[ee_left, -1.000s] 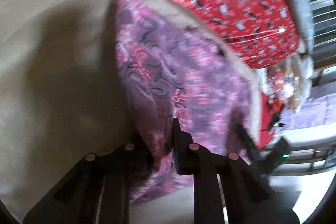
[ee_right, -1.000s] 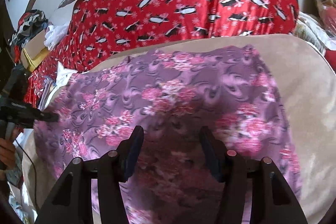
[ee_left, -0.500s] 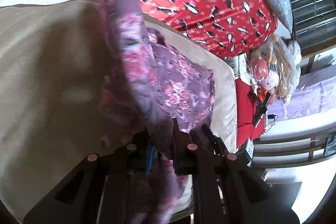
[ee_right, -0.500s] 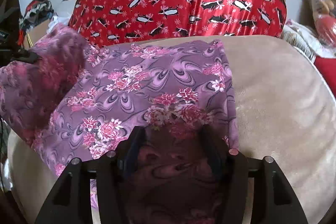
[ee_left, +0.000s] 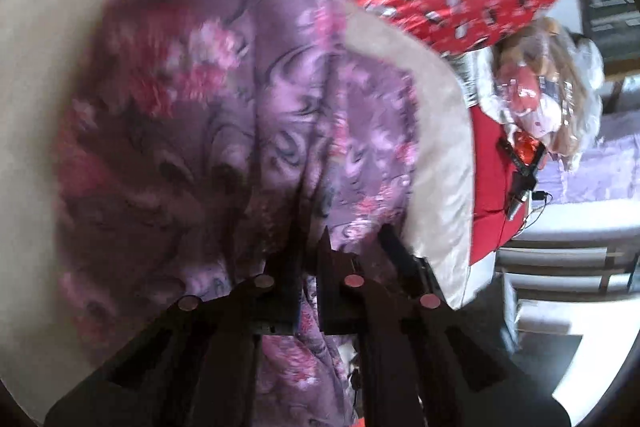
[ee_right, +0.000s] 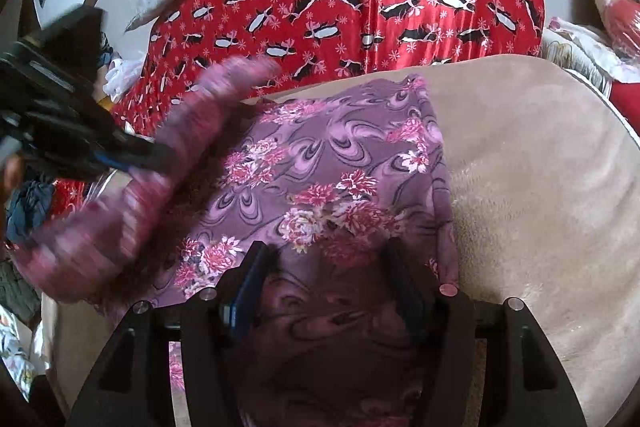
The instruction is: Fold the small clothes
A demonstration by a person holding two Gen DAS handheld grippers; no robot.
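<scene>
Here the left gripper (ee_left: 306, 243) pinches purple floral cloth (ee_right: 340, 167); right gripper (ee_right: 328, 263) gapes wide.

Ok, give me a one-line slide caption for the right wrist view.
Right gripper open over purple floral garment on beige cushion; left gripper lifts the garment's far edge.

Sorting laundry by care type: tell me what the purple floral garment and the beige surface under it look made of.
Purple floral garment: thin, smooth woven or knit print, faint sheen; it drapes limply and creases softly.
Beige surface: plush, matte, likely fleece or velour; short nap shows brushed streaks.
</scene>
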